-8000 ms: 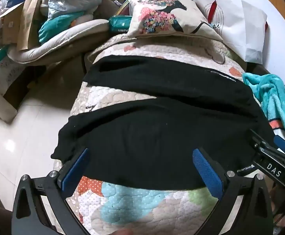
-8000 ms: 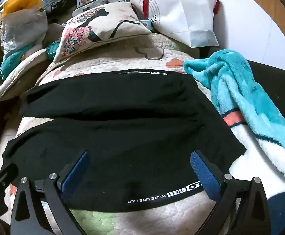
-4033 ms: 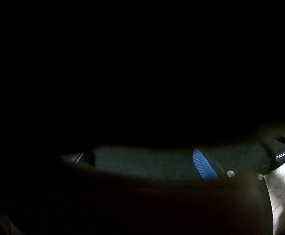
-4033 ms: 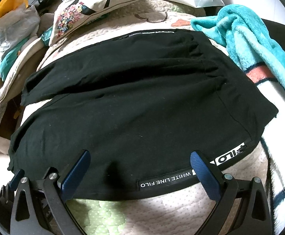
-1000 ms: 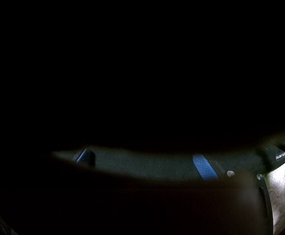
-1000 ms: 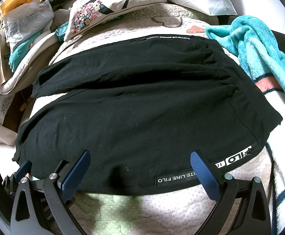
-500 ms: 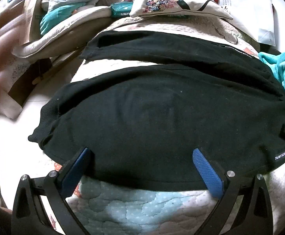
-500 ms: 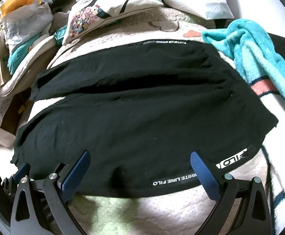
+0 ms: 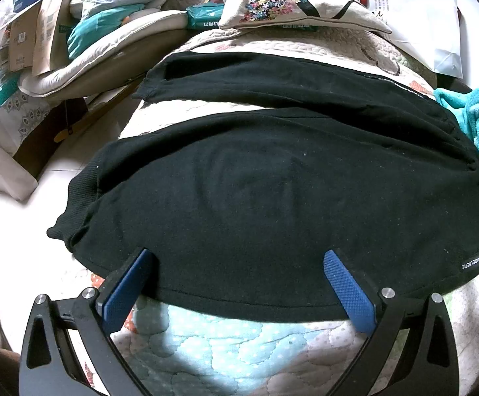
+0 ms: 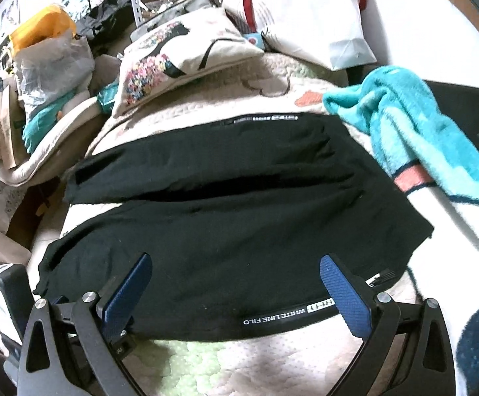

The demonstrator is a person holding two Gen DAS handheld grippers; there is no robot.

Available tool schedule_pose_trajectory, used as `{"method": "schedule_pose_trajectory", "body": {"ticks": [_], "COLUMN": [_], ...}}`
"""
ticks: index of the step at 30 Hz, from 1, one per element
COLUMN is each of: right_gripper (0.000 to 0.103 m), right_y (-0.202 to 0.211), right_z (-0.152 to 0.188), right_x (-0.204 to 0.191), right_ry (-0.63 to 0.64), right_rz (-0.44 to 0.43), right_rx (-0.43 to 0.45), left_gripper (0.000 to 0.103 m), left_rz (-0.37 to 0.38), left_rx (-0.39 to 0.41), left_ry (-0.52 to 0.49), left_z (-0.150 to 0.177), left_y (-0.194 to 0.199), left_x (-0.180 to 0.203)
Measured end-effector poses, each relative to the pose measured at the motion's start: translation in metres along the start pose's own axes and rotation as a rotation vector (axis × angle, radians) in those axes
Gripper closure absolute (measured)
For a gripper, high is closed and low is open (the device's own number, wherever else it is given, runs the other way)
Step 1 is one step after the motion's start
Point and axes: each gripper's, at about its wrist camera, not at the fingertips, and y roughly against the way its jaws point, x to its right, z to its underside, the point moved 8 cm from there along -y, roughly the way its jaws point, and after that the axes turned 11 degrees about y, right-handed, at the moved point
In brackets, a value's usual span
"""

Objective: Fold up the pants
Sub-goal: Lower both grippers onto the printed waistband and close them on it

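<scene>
Pants (image 9: 272,198) lie flat on the quilt (image 9: 239,346), 2 legs apart, 0 folds done. Your left gripper (image 9: 239,283) and right gripper (image 10: 236,287) gape wide, holding nothing.

The left gripper (image 9: 239,283) is held low with its blue-padded fingers (image 9: 348,288) spread wide apart, gripping nothing. The right gripper (image 10: 236,287) sits at a like height, its fingers (image 10: 344,293) equally wide apart and empty. Part of the left gripper's body shows at the right view's lower left edge.
</scene>
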Motion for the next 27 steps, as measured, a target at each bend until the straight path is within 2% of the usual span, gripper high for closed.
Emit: {"method": "schedule_pose_trajectory", "body": {"ticks": [6,8,13,17,18,19,21,24,27], "right_gripper": [0.0,0.0,0.0,0.0,0.0,0.0,0.0,0.0,0.0], "right_y": [0.009,0.008,0.001,-0.006,-0.007,-0.008,-0.009,-0.005,0.004], "right_z": [-0.007,-0.008,-0.005,0.001,0.002,0.004,0.005,-0.001,-0.02], "right_x": [0.002,0.003,0.004,0.005,0.005,0.005,0.006,0.006,0.007], "right_ry": [-0.001,0.001,0.003,0.026,0.034,0.046,0.057,0.068,0.064], "right_rz": [0.004,0.008,0.016,0.045,0.053,0.059,0.061,0.043,-0.025], "right_rx": [0.034,0.035,0.013,-0.005,-0.009,-0.016,-0.024,-0.036,-0.058], "left_gripper": [0.0,0.0,0.0,0.0,0.005,0.01,0.027,0.035,0.035], "left_rz": [-0.002,-0.009,0.03,0.017,0.024,0.038,0.082,0.21,0.307], "left_rx": [-0.009,-0.028,-0.051,-0.084,-0.096,-0.105,-0.124,-0.147,-0.123], "left_ry": [0.0,-0.008,0.009,-0.046,-0.049,-0.05,-0.044,0.009,0.052], "left_z": [0.003,-0.003,-0.002,0.001,0.001,0.001,-0.005,-0.03,-0.072], "left_y": [0.005,0.0,-0.001,0.003,0.006,0.01,0.022,0.046,0.067], "left_x": [-0.005,-0.02,-0.022,-0.02,-0.02,-0.019,-0.019,-0.02,-0.029]}}
